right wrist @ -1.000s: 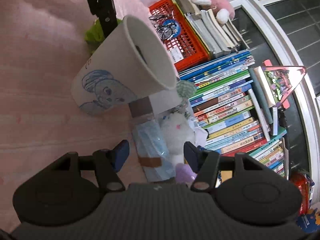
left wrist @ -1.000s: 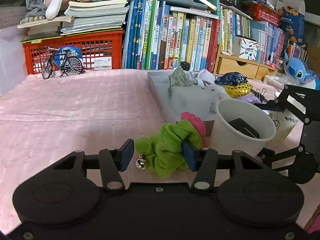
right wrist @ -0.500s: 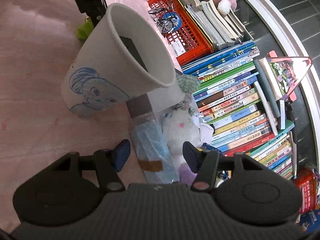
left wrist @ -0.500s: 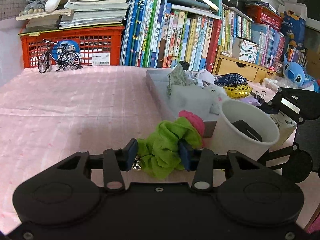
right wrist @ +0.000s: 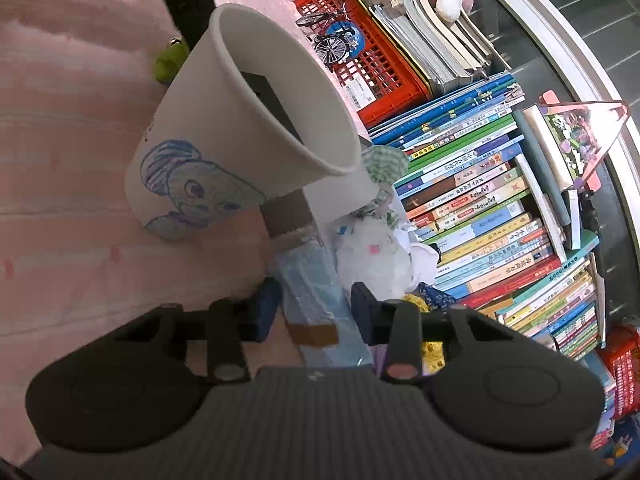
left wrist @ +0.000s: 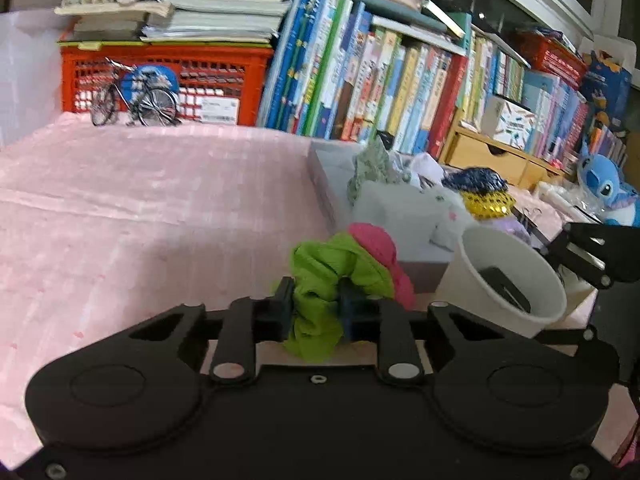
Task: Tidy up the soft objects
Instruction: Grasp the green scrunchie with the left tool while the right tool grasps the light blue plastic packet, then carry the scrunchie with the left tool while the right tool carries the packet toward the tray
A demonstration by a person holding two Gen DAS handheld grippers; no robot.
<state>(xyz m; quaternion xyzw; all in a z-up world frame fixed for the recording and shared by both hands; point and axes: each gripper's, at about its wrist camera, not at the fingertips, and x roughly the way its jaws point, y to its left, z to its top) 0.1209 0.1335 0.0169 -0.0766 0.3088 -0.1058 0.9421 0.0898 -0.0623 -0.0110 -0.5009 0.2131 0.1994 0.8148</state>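
Observation:
My left gripper (left wrist: 316,307) is shut on a green scrunchie (left wrist: 328,276) on the pink tablecloth; a pink scrunchie (left wrist: 378,246) lies just behind it. A grey storage box (left wrist: 332,168) behind holds soft items: a green checked cloth (left wrist: 370,168), a white plush (left wrist: 448,212), a blue and yellow sequin piece (left wrist: 482,192). My right gripper (right wrist: 314,308) is open and empty, over the box's near end by a blue packet (right wrist: 316,300). The green scrunchie also shows in the right wrist view (right wrist: 170,62).
A white paper cup (left wrist: 508,280) with a black object inside stands right of the scrunchies; it also shows in the right wrist view (right wrist: 240,136). A red crate (left wrist: 160,80), a model bicycle (left wrist: 134,100) and a row of books (left wrist: 380,80) line the back.
My left gripper's fingers have closed from open onto the green scrunchie. My right gripper has shifted slightly nearer the box and cup, still open.

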